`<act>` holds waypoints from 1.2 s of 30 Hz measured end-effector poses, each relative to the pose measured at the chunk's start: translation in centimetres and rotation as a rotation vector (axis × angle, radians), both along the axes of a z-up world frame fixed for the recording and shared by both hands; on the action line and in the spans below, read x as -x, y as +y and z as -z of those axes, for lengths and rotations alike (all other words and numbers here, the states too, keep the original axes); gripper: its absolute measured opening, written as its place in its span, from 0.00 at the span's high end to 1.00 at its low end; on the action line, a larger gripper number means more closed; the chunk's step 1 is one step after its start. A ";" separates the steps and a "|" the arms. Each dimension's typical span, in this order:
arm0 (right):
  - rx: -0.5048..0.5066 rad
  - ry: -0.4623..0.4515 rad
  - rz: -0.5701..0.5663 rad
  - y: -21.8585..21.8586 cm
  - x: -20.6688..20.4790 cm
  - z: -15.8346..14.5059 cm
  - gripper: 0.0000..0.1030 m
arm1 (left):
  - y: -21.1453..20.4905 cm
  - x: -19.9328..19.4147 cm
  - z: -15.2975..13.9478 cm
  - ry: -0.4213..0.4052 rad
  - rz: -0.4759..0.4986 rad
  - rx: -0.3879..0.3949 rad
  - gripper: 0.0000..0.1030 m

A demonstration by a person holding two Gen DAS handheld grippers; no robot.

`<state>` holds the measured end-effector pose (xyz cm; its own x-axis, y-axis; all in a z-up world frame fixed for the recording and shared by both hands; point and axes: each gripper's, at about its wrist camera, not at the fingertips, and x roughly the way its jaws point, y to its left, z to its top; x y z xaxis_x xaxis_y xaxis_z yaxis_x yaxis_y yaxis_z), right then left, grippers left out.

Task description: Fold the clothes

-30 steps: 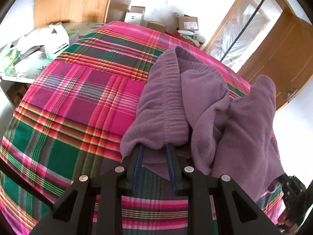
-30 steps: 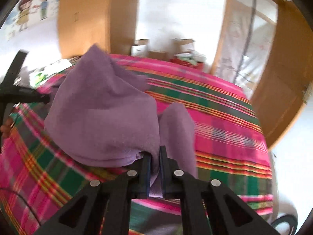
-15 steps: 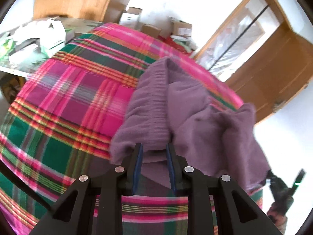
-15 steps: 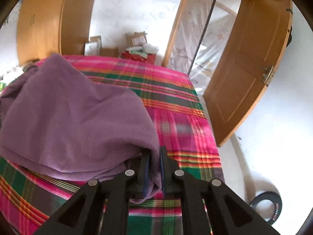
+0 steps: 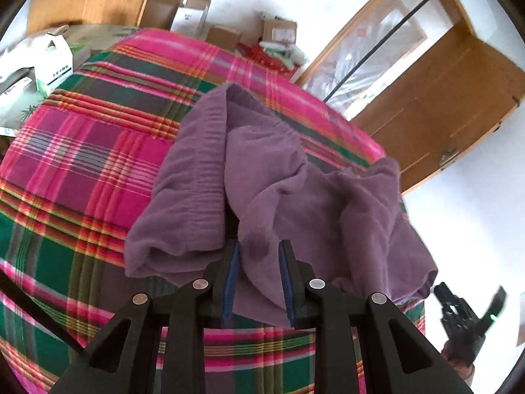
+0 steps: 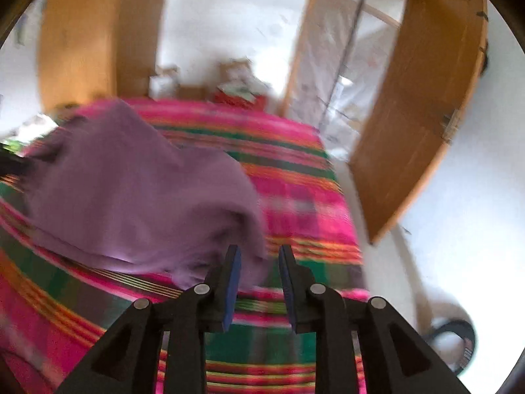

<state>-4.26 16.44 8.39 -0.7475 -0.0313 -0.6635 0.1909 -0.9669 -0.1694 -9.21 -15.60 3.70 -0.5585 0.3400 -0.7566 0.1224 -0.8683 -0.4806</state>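
Note:
A purple fleece garment [image 5: 262, 180] lies bunched on the bed's pink and green plaid cover [image 5: 82, 164]. My left gripper [image 5: 259, 246] is shut on a fold at the garment's near edge, and the cloth fills the gap between the blue pads. In the right wrist view my right gripper [image 6: 259, 249] has its jaws opening. The purple garment [image 6: 131, 180] sags away to their left; its edge still hangs by the left finger [image 6: 233, 262], but the pads do not press it. The right gripper also shows small at the lower right of the left wrist view [image 5: 466, 312].
Cardboard boxes [image 5: 279, 29] stand against the far wall beyond the bed. White cartons [image 5: 49, 62] sit on a surface to the left. An open wooden door [image 6: 416, 115] is on the right, and a dark ring [image 6: 452, 338] lies on the floor by the bed's corner.
My right gripper's jaws have parted and let go of the purple cloth, which has slumped onto the bed. The left gripper keeps its grip and has moved a little with the cloth.

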 end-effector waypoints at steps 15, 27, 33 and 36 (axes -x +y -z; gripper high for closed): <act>0.155 0.001 -0.426 -11.0 -1.2 0.7 0.75 | 0.1 2.2 -1.6 0.052 -0.046 -0.057 0.93; 0.069 0.061 -0.579 -16.1 -1.9 1.4 0.70 | -1.9 3.4 -6.0 0.153 -0.079 -0.073 0.93; 0.038 -0.019 -0.551 -16.7 -0.6 3.1 0.70 | -2.9 4.6 -8.0 0.205 -0.111 -0.049 0.93; 0.048 -0.051 -0.575 -17.1 -0.7 3.9 0.70 | -3.3 4.9 -8.8 0.227 -0.122 -0.044 0.93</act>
